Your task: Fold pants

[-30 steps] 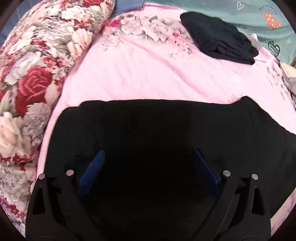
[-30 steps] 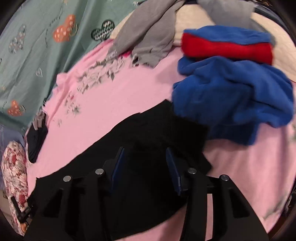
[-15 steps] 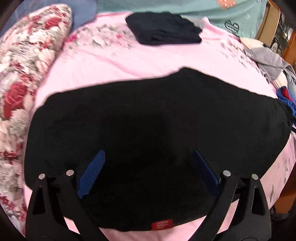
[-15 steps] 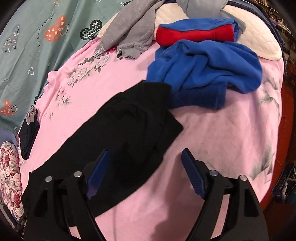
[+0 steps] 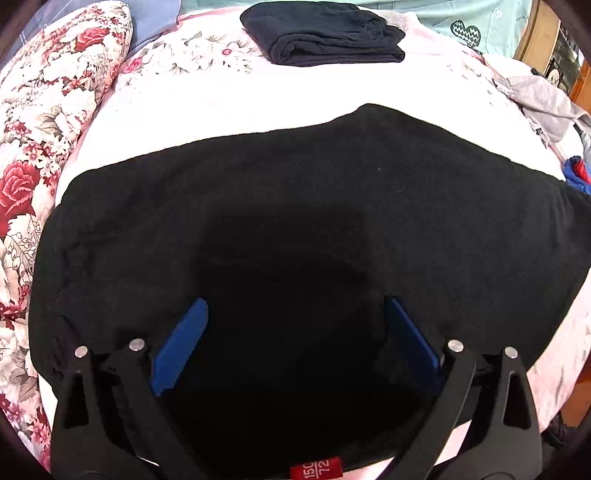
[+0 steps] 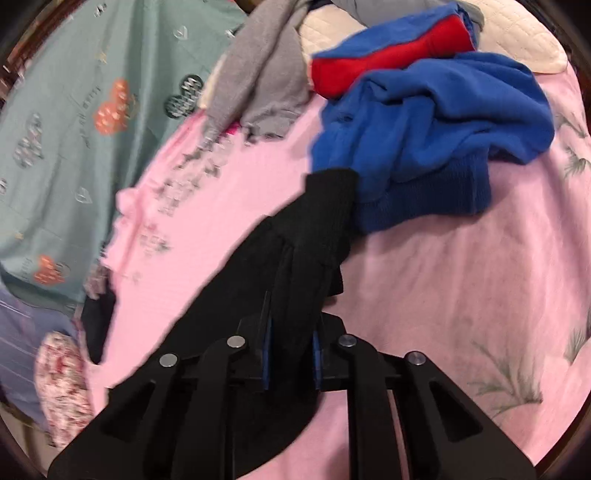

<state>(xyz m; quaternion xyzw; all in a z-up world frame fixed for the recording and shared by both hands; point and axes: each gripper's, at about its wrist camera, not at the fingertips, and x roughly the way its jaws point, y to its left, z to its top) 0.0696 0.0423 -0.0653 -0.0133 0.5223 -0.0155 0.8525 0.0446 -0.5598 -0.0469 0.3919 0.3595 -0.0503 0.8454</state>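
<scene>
- Black pants [image 5: 314,229]: spread flat across the near half of the pink blanket [image 5: 221,99], running left to right. Far edge rises to a low hump right of centre. Left end sits just beside the floral pillow [image 5: 48,122]. A red size tag [image 5: 315,468] shows at the near edge.
- Pants, right-wrist view [image 6: 295,266]: the cuff end is bunched into pleats; its ribbed tip touches the blue garment [image 6: 436,140].
- Left gripper [image 5: 295,343]: blue pads [image 5: 181,347] spread wide, jaws released, hanging over the middle of the pants with nothing between them but flat cloth below.
- Right gripper [image 6: 291,354]: jaws closing, nearly together, with a gathered fold of the pants between the pads and pressed on both sides; view is blurred.
- Folded dark garment [image 5: 325,33]: at the far edge of the blanket, well apart from the pants.
- Open room, far side: a bare pink band lies between the pants' far edge and the folded dark garment.
- Open room, right side: a broad bare stretch of blanket [image 6: 461,295] lies near and right of the cuff.
- Red garment [image 6: 391,62]: on the far side of the blue one, touching it.
- Grey garment [image 6: 258,81]: far, left of the red one, draped onto the blanket edge.
- Teal sheet with heart prints [image 6: 74,129]: borders the blanket on the far left.
</scene>
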